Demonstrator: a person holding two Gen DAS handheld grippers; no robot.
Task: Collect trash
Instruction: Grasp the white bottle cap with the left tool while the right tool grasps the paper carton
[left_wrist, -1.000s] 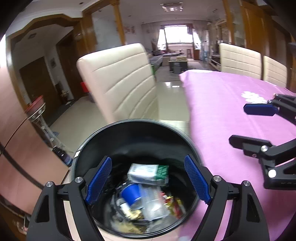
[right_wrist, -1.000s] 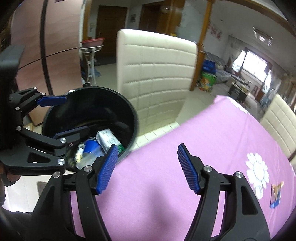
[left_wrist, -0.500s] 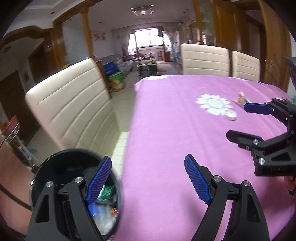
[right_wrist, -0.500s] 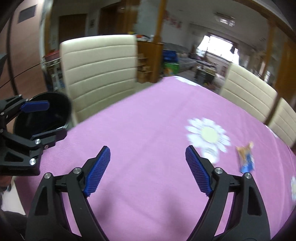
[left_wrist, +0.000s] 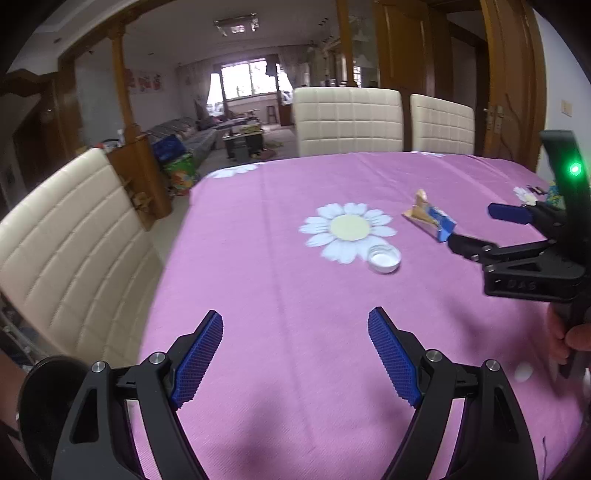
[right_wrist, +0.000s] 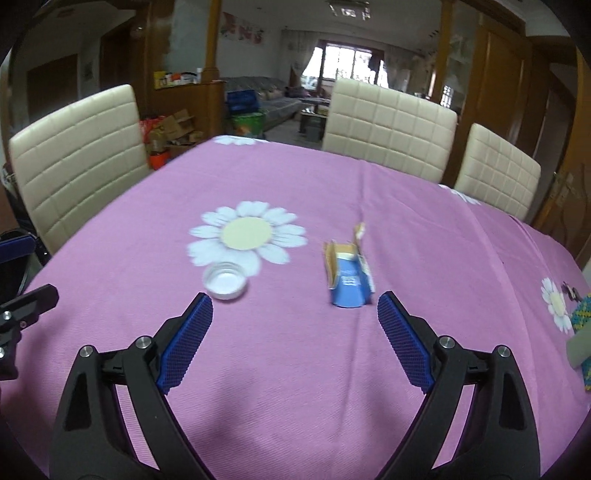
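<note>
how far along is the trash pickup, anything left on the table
Done: cannot tell; the bin's inside is out of view. In hand: nothing, left claw and right claw are both open. Left: a white cap and a blue wrapper on the tablecloth.

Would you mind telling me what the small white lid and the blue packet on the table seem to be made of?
Lid: probably smooth plastic, translucent white with a thin moulded rim. Packet: looks like thin printed card or paper, torn open with a tan inside showing.
</note>
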